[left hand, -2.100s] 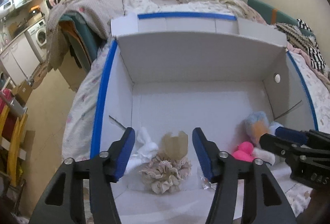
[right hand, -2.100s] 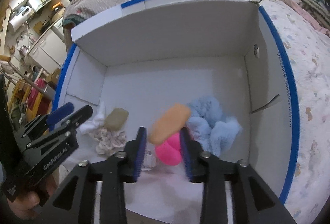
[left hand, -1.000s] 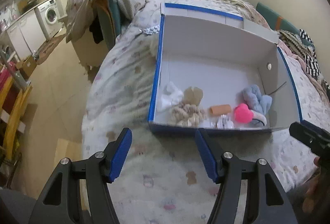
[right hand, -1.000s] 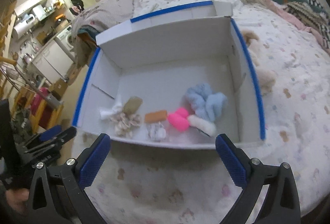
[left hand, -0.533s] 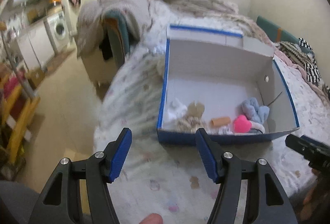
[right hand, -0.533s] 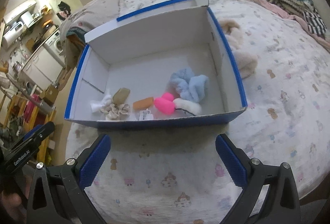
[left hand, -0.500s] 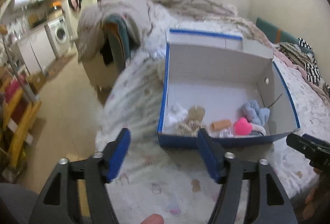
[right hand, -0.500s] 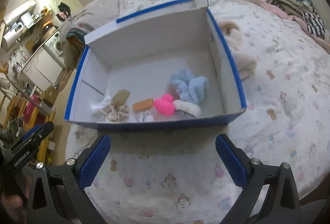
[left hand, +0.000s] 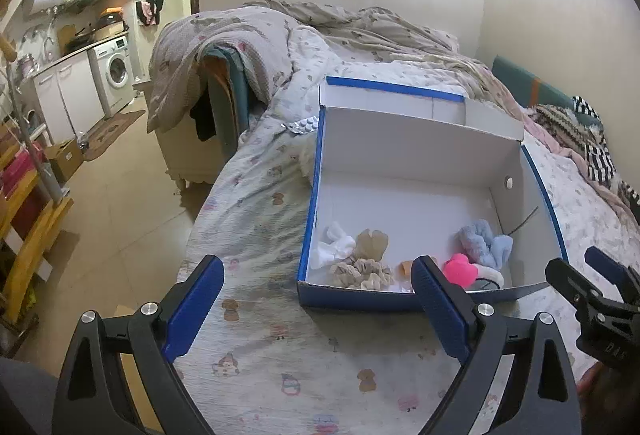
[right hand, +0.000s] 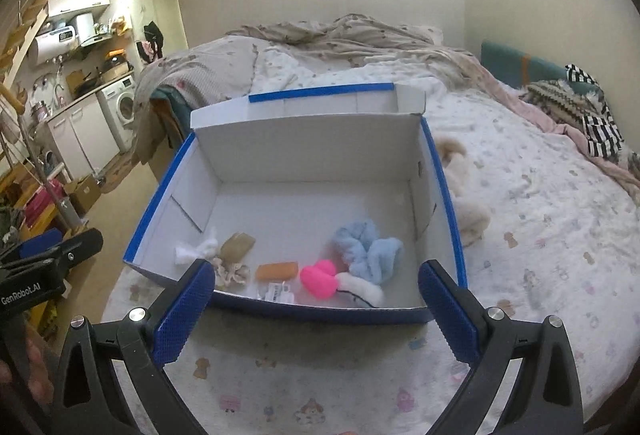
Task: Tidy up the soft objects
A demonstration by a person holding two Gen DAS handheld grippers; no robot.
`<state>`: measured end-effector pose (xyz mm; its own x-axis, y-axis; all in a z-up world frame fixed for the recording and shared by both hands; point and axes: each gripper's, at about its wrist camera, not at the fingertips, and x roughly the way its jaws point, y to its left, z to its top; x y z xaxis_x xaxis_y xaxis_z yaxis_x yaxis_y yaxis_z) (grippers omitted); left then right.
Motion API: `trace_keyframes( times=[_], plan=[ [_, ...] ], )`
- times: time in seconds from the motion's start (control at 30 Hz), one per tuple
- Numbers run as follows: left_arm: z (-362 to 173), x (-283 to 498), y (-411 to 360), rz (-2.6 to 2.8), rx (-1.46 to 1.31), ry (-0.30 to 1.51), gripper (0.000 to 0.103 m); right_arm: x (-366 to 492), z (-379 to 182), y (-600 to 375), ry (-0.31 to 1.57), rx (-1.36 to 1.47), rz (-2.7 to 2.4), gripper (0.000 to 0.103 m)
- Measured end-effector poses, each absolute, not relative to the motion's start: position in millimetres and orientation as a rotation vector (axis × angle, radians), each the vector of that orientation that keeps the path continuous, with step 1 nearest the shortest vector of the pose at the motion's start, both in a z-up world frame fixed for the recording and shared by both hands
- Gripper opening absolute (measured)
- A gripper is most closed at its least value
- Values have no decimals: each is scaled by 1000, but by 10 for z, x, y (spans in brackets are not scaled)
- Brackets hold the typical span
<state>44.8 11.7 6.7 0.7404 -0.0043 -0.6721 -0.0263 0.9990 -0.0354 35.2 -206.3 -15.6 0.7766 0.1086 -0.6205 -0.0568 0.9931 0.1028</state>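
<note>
A blue-edged white cardboard box [right hand: 320, 155] sits on the bed and also shows in the left wrist view [left hand: 420, 151]. Near its front wall lie a white cloth [right hand: 196, 249], a beige scrunchie [right hand: 230, 271], a tan pad [right hand: 238, 245], an orange sponge [right hand: 276, 270], a pink heart [right hand: 320, 277], a light blue fluffy piece [right hand: 370, 249] and a white fluffy piece [right hand: 362, 289]. My left gripper [left hand: 316, 307] is open and empty, held back from the box's front left. My right gripper [right hand: 314, 313] is wide open and empty in front of the box.
A patterned sheet [right hand: 540, 235] covers the bed. Beige plush pieces [right hand: 464, 191] lie right of the box. A blister pack [left hand: 302, 125] lies left of it. A rumpled quilt [left hand: 360, 31] lies behind. The floor, a washing machine [left hand: 114, 73] and yellow shelving [left hand: 28, 235] are left.
The right gripper let go of the orange sponge, which now lies in the box. Both grippers pulled back out of the box and rose, and both opened wider.
</note>
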Motion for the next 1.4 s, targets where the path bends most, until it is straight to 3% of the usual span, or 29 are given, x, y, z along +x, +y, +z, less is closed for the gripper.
trace_keyframes(
  times=[1.4],
  plan=[
    [23, 427, 21, 15, -8, 729, 94, 360, -156, -2064, 678, 88, 85, 103]
  ],
)
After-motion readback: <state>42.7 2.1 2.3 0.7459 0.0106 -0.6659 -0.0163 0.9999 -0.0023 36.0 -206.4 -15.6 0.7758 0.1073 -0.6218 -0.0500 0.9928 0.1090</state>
